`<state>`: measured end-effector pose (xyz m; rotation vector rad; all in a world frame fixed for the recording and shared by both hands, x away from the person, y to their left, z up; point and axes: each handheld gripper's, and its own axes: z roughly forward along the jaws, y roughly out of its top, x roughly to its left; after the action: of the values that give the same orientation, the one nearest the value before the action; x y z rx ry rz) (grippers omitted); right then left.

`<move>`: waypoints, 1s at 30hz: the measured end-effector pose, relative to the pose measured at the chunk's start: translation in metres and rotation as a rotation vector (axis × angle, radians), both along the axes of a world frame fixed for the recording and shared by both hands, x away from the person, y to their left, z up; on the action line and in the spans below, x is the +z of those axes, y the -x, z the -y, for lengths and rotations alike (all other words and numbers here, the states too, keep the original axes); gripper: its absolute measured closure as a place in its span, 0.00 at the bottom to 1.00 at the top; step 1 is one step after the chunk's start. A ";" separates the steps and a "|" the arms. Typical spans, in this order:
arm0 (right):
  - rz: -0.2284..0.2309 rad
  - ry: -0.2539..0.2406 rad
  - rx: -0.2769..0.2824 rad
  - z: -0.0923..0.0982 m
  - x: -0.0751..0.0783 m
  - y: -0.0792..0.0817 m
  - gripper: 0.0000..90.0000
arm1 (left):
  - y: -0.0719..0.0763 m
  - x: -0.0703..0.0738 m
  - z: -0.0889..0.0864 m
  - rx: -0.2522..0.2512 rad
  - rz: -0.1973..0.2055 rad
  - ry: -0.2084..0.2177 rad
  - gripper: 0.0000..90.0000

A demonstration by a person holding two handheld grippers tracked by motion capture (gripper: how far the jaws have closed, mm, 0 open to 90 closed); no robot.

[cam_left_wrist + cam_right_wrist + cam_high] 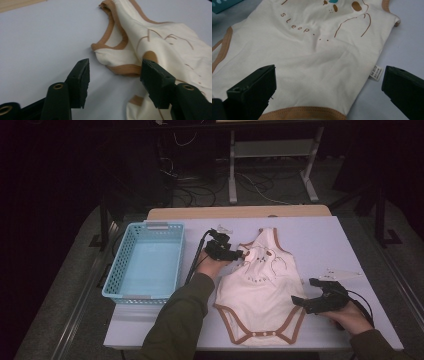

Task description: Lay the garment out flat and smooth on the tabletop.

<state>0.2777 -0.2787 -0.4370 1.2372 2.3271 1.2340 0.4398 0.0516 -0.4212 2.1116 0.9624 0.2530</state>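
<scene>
High view, cream cotton baby bodysuit with brown trim (260,295) lying flat on the pale tabletop (320,240), left tool (239,254) half-open, jaws astride the bodysuit's shoulder strap without gripping, right tool (305,292) wide open at its side hem, blue plastic basket (145,262) well left.

Soft matt cotton-like cloth on the bodysuit (260,290), smooth matt worktop (320,240), glossy plastic lattice basket (148,262), matt black tongs (115,82).

bodysuit (260,290): cream, brown trim, brown print "sleep..." | basket (120,270): light blue | table (320,240): pale lavender-white
</scene>
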 end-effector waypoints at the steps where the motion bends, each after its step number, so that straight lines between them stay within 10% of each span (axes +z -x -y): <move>1: -0.001 0.000 0.001 0.000 0.000 0.000 0.00 | -0.003 -0.002 0.001 0.007 0.001 0.001 0.48; 13: -0.004 0.000 0.004 0.000 -0.002 0.000 0.00 | -0.025 -0.017 0.009 0.072 -0.040 0.005 0.57; 30: -0.007 0.002 0.005 0.000 -0.003 0.000 0.00 | -0.031 -0.026 0.024 0.017 -0.085 -0.002 0.78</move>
<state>0.2781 -0.2790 -0.4404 1.2374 2.3379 1.2302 0.4712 0.0272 -0.4476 2.1314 1.0302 0.1743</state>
